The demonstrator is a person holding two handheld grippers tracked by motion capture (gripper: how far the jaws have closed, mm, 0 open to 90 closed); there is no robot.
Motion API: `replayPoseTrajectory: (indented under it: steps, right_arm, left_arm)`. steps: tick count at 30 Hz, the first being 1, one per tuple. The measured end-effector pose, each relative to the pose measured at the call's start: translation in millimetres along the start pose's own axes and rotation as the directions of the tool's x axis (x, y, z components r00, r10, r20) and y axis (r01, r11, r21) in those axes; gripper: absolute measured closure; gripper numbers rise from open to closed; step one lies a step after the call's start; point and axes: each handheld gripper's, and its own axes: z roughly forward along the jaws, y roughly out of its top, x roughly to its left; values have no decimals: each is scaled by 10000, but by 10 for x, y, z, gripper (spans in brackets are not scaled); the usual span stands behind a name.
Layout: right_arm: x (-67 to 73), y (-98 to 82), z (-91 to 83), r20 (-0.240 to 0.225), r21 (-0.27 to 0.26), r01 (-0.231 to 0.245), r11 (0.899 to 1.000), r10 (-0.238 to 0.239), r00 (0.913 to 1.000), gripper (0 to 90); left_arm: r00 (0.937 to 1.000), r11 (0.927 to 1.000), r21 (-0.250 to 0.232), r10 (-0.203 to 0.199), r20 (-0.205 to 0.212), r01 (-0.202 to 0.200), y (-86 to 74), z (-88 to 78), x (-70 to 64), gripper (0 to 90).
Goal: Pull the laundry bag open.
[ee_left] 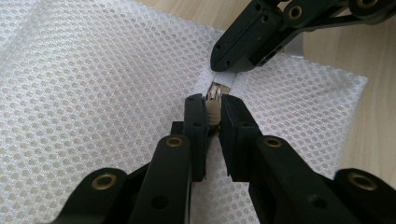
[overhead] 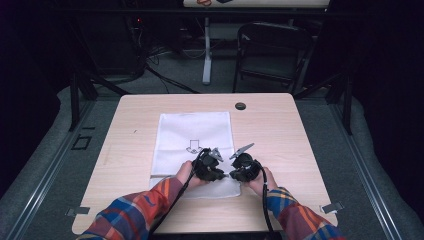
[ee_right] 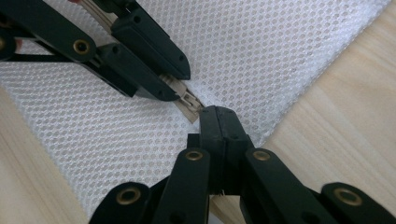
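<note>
I have the left gripper (ee_left: 213,109) clenched on the white mesh laundry bag's (overhead: 192,132) beige zipper pull (ee_left: 214,100), right gripper (ee_right: 218,119) pinching the mesh at three o'clock; next, I judge, draw the pull along.

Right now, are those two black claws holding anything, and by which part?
Yes. The left gripper pinches the zipper pull of the white mesh bag. The right gripper clamps the bag's edge beside the zipper.

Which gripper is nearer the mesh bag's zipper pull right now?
Left. The left gripper is shut on the zipper pull; the right gripper pinches the mesh bag just beside it.
</note>
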Motion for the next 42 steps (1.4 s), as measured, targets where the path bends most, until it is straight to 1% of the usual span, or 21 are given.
replayPoseTrajectory:
  steps: [2, 3, 6, 8, 12, 16, 18, 20, 22, 23, 25, 26, 27, 29, 31, 33, 34, 37, 39, 40, 42]
  right_arm:
    - [0, -1, -2, -4, 18, -54, 10000, 54, 10000, 900]
    - [-5, -5, -3, -7, 11, -93, 10000, 93, 10000, 900]
    - [-10, -3, -3, -12, 18, -68, 10000, 68, 10000, 900]
    - [-3, -2, -1, 12, 4, -94, 10000, 94, 10000, 900]
    - [0, 2, -18, 96, 243, -115, 9996, 113, 9999, 900]
    - [8, -3, -33, 155, 435, -68, 9990, 61, 9999, 900]
    - [4, 5, -43, 127, 598, 115, 9981, -123, 9998, 900]
    - [-8, 7, -51, 37, 614, 152, 9980, -154, 9999, 900]
    - [1, 17, -64, 18, 383, 296, 9988, -297, 9996, 900]
    - [15, 27, -69, 69, 125, 284, 9995, -285, 9996, 900]
    - [49, 66, -85, 51, -225, 473, 9986, -472, 9989, 900]
    - [67, 85, -85, 120, -247, 581, 9980, -578, 9983, 900]
    - [83, 94, -64, 102, -413, 590, 9974, -586, 9982, 900]
    - [103, 108, -13, 38, -181, 586, 9981, -586, 9983, 900]
    - [105, 104, 31, 78, 62, 734, 9973, -734, 9973, 900]
    - [100, 90, 54, 93, 31, 751, 9972, -751, 9971, 900]
    - [95, 91, 53, 154, 147, 922, 9956, -925, 9956, 900]
    - [96, 84, 57, 124, 107, 1092, 9940, -1094, 9939, 900]
    - [112, 90, 56, 243, 225, 1392, 9900, -1398, 9899, 900]
    - [123, 90, 58, 331, 221, 1478, 9888, -1485, 9884, 900]
    - [128, 91, 56, 369, 257, 1467, 9888, -1476, 9884, 900]
  left_arm:
    - [10000, 10000, 15, -96, -5, 96, -11, -16, 11, 817]
    - [10000, 10000, 40, -63, -19, 63, -19, -27, 24, 817]
    - [9997, 9997, 54, -248, 70, 248, -76, -80, 81, 816]
    - [9997, 9996, 151, -229, 60, 228, -115, -122, 107, 815]
    - [9992, 9994, 72, -336, 196, 335, -176, -165, 142, 814]
    - [9997, 9998, 125, -128, 203, 125, -166, -133, 115, 812]
    - [9996, 9999, 129, -113, 262, 109, -165, -131, 118, 812]
    - [9996, 9999, 155, -65, 272, 60, -163, -132, 120, 811]
    - [9993, 10000, 96, -32, 366, 28, -167, -128, 127, 811]
    - [9993, 10000, 82, -29, 382, 26, -167, -125, 129, 810]
    - [9990, 10000, 15, -15, 440, 14, -166, -116, 128, 810]
    - [9989, 10000, 7, -8, 476, 8, -165, -112, 126, 810]
    - [9988, 10000, 1, -18, 498, 18, -165, -110, 123, 810]
    - [9988, 10000, 12, -12, 498, 12, -165, -111, 121, 809]
    - [9988, 10000, 2, -17, 498, 17, -166, -111, 121, 808]
    - [9987, 10000, -20, 20, 500, -20, -165, -109, 123, 807]
    - [9987, 10000, -13, 27, 502, -27, -165, -108, 123, 806]
    - [9991, 9999, 46, 99, 421, -101, -158, -109, 115, 807]
    - [9993, 9999, 55, 138, 361, -140, -154, -106, 106, 808]
    - [9991, 9999, 65, 107, 418, -110, -155, -106, 102, 809]
    - [9992, 9999, 52, 93, 395, -95, -153, -104, 100, 811]
